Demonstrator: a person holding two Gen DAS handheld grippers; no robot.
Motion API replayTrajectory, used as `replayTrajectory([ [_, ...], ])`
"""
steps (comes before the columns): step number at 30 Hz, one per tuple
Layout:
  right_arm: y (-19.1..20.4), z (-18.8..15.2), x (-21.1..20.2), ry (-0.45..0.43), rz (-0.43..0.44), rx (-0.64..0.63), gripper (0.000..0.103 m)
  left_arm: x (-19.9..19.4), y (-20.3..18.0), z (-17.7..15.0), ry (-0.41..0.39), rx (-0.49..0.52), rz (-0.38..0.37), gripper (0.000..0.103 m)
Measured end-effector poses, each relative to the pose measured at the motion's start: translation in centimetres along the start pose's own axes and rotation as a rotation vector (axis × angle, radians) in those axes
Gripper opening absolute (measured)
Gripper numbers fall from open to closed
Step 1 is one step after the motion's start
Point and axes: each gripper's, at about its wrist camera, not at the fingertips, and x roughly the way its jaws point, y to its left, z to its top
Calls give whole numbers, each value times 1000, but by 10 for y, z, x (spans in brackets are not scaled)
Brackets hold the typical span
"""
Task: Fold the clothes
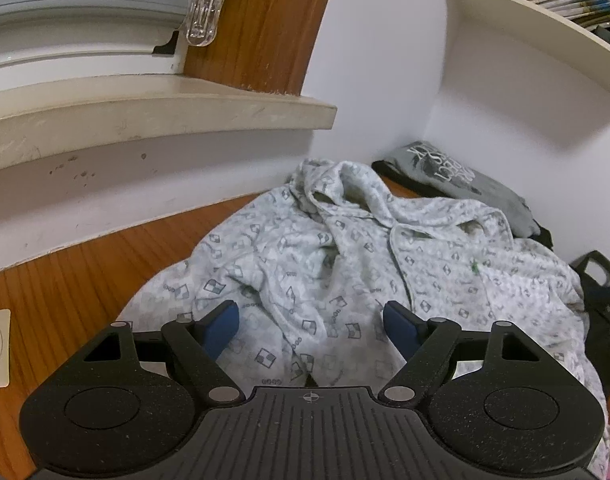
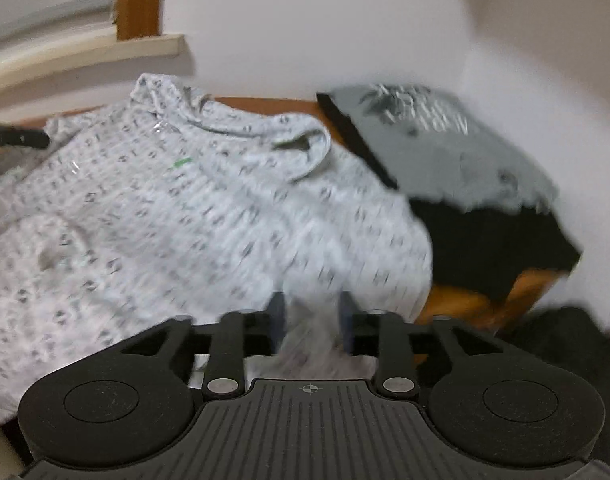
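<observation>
Item: patterned white garment (image 1: pixel 345 264), crumpled, unfolded, spread mid-surface; folding apparently just starting.
Left hand-held gripper (image 1: pixel 311 326): jaws wide apart, empty, hovering over the garment's near edge.
Right hand-held gripper (image 2: pixel 311 320): jaws narrow, pinching a bunch of that cloth; view blurred.
Grey printed shirt (image 1: pixel 461 184): folded, stacked on dark clothes in the far right corner, judged finished.
Surface (image 1: pixel 65 280): orange wood.
Room: window sill (image 1: pixel 145 112) left, white wall, bookshelf (image 1: pixel 545 8) right.
</observation>
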Motion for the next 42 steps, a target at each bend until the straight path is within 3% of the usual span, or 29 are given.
replayTrajectory([
  [5,1,-26,8,32,16,122,50,0,-1,-1,2,8,3,83],
  [8,0,-31,17,50,28,155,45,0,-1,-1,2,9,2,83],
  [9,-2,-31,17,48,41,156,32,0,-1,-1,3,8,2,83],
  [10,-2,-28,17,50,51,138,2,1,-1,-2,5,8,2,84],
  [13,-1,-23,6,30,26,57,2,1,-1,-2,4,12,4,85],
  [20,-25,28,-89,-150,-166,-73,2,2,-1,-3,2,12,3,86],
  [23,-28,46,-116,-177,-279,-168,2,3,0,-3,3,12,1,86],
  [30,6,62,-106,-168,-490,-440,2,5,2,-4,9,9,-3,87],
  [33,7,72,-101,-162,-506,-444,2,5,3,-4,11,5,-5,87],
  [39,3,82,-98,-253,-701,-528,2,6,3,-4,17,3,-7,87],
  [42,8,86,-96,-304,-816,-648,2,6,3,-4,19,3,-9,87],
])
